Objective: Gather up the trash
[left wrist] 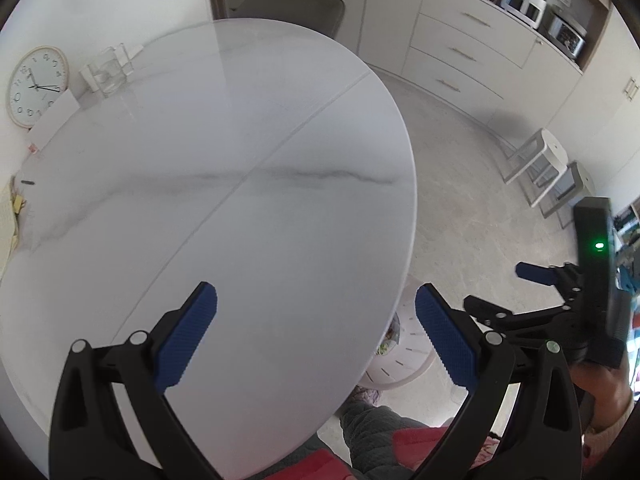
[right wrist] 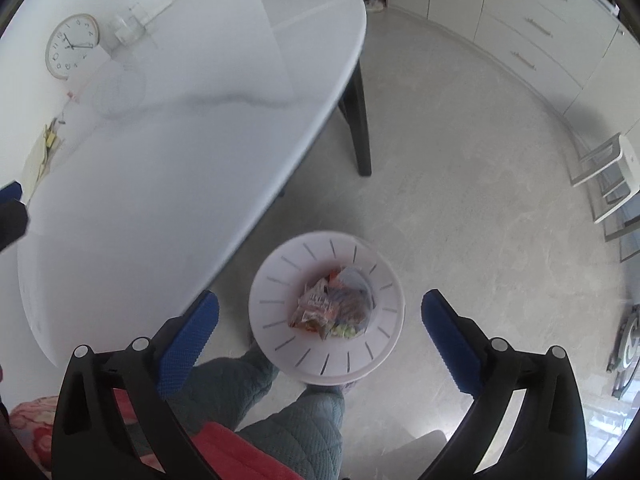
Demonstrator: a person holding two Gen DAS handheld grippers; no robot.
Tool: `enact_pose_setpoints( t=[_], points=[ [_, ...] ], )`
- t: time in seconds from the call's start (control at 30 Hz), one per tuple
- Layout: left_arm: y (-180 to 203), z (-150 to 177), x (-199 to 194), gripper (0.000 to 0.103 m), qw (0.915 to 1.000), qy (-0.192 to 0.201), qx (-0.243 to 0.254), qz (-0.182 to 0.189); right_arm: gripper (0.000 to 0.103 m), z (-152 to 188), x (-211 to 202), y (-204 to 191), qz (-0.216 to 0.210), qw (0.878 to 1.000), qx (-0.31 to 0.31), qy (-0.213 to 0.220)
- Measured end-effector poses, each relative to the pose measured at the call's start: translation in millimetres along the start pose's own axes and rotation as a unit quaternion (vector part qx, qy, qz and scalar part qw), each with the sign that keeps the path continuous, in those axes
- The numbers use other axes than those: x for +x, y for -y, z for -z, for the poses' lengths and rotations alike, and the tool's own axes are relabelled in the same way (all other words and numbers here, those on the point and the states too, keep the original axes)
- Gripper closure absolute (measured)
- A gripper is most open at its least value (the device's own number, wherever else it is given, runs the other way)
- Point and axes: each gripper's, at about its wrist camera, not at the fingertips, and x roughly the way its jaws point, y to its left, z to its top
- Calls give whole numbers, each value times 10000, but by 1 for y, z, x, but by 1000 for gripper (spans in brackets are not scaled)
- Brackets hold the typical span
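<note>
Left wrist view: left gripper released, jaws spread wide over the near right edge of the white marble table, nothing between the blue pads. No trash visible on the bare tabletop. At the far left edge: one round wall clock leaning against the wall, one clear glass pitcher beside it, one small dark object, some yellowish papers at the very left rim. Right gripper seen off the right edge of the table, above the floor, held by a hand. Part of one white slotted bin peeking out beneath the table's near right edge.

Right wrist view: right gripper released as well, jaws wide, empty, hanging directly above the white slotted bin standing on the floor just off the table's near edge. Inside the bin: crumpled wrappers, red, orange and grey-blue, count not readable in the heap. One dark table leg and one white step stool further off.

Step in hand, as a judgement: drop into the bin apparently done, both tongs empty. Next move, likely: scan the far left edge of the table for remaining scraps, reach there with open jaws, avoiding pitcher and clock.
</note>
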Motion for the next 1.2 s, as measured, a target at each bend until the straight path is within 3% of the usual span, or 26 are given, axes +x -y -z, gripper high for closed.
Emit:
enact_pose_setpoints(
  t=[0.17, 0.47, 0.87, 1.2],
  points=[
    [-24, -12, -30, 8, 9980, 406, -412, -245, 2, -26, -46, -20, -110, 9983, -224, 535],
    [-50, -21, -90, 8, 9871, 1003, -1027, -704, 2, -62, -116, -52, -501, 9874, -590, 1377],
    [-53, -32, -140, 8, 9757, 1458, -1182, -1131, 2, -82, -170, -76, -582, 9726, -1034, 1997],
    [-60, -79, -211, 8, 9486, 2473, -1240, -1537, 2, -113, -252, -98, -370, 9414, -1237, 3117]
  ],
)
